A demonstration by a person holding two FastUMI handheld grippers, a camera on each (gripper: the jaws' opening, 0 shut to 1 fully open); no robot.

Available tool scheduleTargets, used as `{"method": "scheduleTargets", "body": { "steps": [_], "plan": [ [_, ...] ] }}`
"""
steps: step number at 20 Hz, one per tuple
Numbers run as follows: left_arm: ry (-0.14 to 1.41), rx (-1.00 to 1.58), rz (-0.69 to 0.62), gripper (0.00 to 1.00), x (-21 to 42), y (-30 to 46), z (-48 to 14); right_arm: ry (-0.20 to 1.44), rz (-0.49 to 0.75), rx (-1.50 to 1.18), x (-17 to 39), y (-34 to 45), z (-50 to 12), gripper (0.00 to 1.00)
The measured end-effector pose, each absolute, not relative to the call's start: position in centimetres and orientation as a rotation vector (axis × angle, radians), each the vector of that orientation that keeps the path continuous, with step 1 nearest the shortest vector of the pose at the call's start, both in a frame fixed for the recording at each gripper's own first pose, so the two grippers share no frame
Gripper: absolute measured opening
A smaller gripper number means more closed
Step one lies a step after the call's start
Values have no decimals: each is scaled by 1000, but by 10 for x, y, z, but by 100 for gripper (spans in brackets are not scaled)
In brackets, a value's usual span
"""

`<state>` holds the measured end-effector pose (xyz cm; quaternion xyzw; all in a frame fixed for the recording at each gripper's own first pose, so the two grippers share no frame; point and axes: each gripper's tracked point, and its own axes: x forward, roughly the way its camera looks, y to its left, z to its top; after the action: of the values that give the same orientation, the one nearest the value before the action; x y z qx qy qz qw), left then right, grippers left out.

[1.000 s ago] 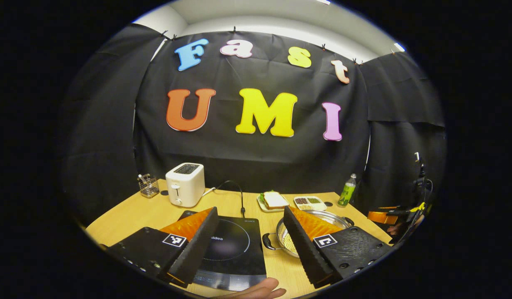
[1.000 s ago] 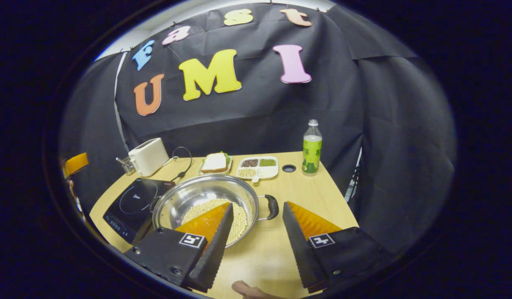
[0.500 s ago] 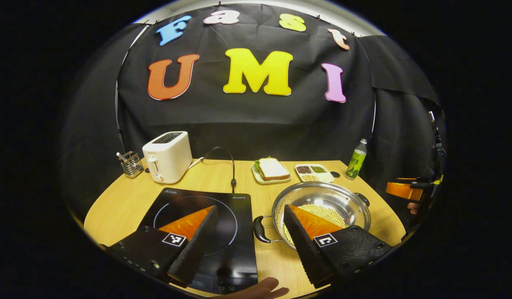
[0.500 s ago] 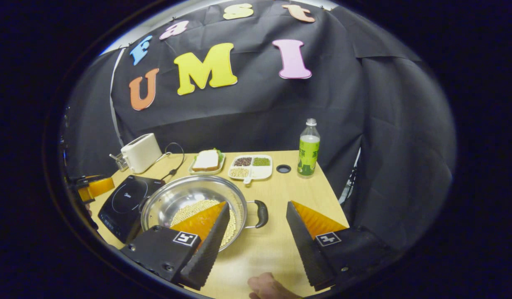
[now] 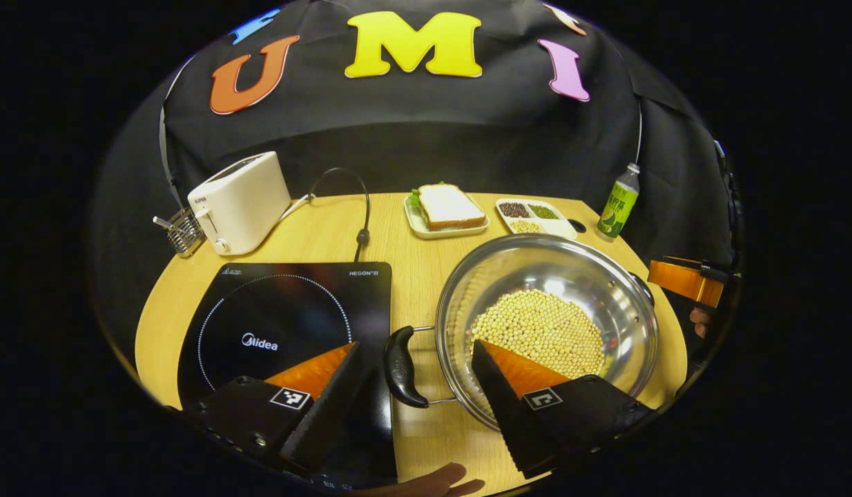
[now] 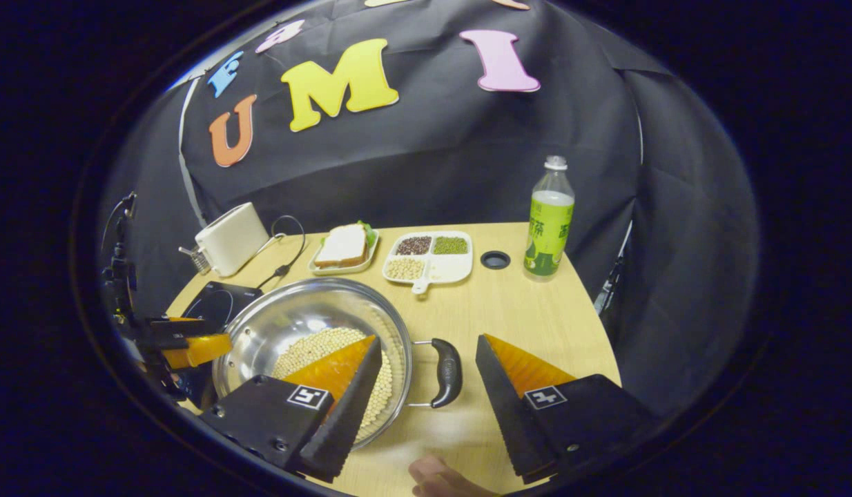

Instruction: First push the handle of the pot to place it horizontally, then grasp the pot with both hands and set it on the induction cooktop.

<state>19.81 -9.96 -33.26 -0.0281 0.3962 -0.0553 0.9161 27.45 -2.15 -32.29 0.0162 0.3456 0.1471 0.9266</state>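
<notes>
Left gripper (image 5: 415, 359): we see the jaws spread wide; the pot's left handle (image 5: 400, 366) sits in the gap between them, touching neither finger as far as we can tell. One finger hangs over the induction cooktop (image 5: 288, 324), the other over the pot's near rim.
Right gripper (image 6: 429, 355): here too the jaws stand open, with the pot's right handle (image 6: 445, 371) between them and no finger pressing on it.
Pot (image 5: 547, 324): a wide steel pot with soybeans (image 5: 536, 328) across its bottom. It rests on the table (image 5: 405, 255) just right of the cooktop, not on it. Its two black handles point left and right.
Cooktop: black glass with a ring printed on it, flat on the left half of the table, nothing on its ring.
Far side of the table: white toaster (image 5: 238, 201) at far left with a wire utensil holder (image 5: 183, 231) beside it, a sandwich on a plate (image 5: 447, 207) in the middle, a divided dish of beans (image 5: 534, 215) to its right, and a green bottle (image 5: 619, 207) at far right.
Hands: a fingertip (image 5: 426, 480) peeks in at the near edge in the left gripper view, and another (image 6: 443, 478) in the right gripper view.
</notes>
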Motion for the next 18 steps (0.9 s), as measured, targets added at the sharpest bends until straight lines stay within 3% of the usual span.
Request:
{"method": "scheduleTargets", "body": {
  "steps": [2,4,7,9,10,13,14,15,16,18],
  "plan": [
    [855,-61,-99,100,202,-101,-339,742,314,15,278,-23,-337,88],
    [862,-57,-78,92,207,-98,-341,747,317,12,285,-22,-345,88],
    [891,-82,-73,89,209,-103,-345,770,324,20,288,-22,-358,88],
    [895,-73,-65,96,208,-104,-345,793,332,36,286,-18,-363,87],
    [897,-59,-57,81,209,-103,-346,805,335,40,285,-17,-365,87],
    [912,-6,-38,75,208,-99,-349,839,324,56,278,-20,-371,85],
    [916,-6,-40,80,209,-100,-349,849,335,64,276,-19,-372,75],
    [923,-16,-46,66,209,-100,-349,862,342,80,273,-16,-375,75],
    [930,-28,-47,66,209,-99,-347,858,335,92,274,-17,-375,68],
    [935,-47,-44,63,208,-101,-347,866,311,103,273,-17,-375,66]
  ]
}}
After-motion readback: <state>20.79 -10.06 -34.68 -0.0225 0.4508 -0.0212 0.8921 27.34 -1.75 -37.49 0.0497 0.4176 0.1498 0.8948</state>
